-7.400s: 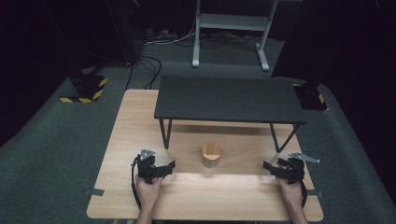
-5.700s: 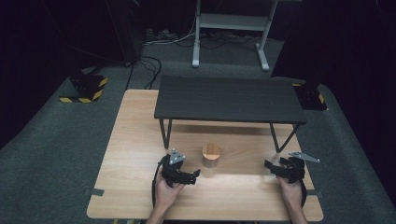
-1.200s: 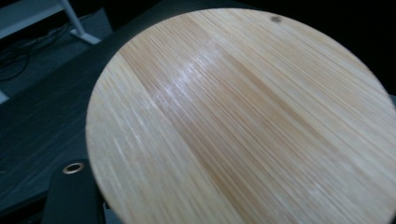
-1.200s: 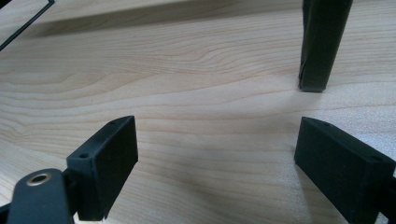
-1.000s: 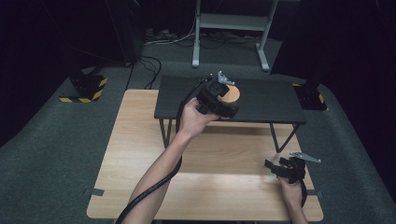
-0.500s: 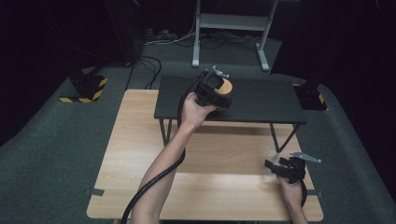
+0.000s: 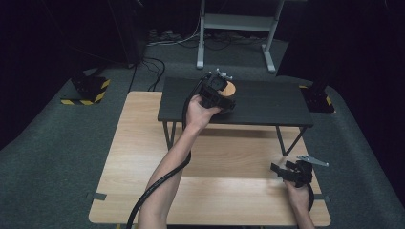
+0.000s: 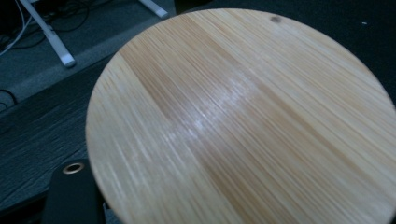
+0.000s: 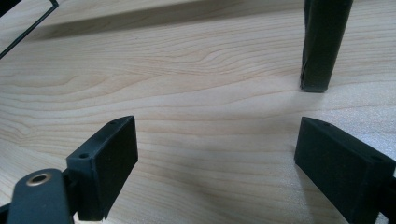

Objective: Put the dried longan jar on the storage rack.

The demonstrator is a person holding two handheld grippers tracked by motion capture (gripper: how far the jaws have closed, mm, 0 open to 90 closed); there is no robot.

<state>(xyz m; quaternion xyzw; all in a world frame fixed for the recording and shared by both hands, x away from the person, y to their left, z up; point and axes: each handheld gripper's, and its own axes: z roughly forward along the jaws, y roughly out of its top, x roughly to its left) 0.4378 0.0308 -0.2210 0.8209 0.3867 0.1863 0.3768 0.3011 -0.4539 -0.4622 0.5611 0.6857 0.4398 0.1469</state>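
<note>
A round wooden block (image 7: 229,88) with a flat, pale, grained top (image 8: 243,116) sits at the left middle of the black shelf (image 7: 272,102). My left gripper (image 7: 220,93) is shut on the block from the near side. One black finger (image 8: 70,198) shows beside the block's rim. Whether the block rests on the shelf top I cannot tell. My right gripper (image 7: 282,171) lies on the wooden table (image 7: 143,143) at the near right. It (image 9: 215,163) stands open with bare wood between its pads.
The shelf stands on thin black legs, one (image 9: 321,44) just ahead of the right gripper. A white metal stand (image 7: 234,24) and cables are on the floor behind. Yellow-and-black striped feet (image 7: 86,93) sit on the floor beside the table.
My left gripper has carried the wooden block a little to the left and farther back over the shelf, and lower. The right gripper has not moved.
</note>
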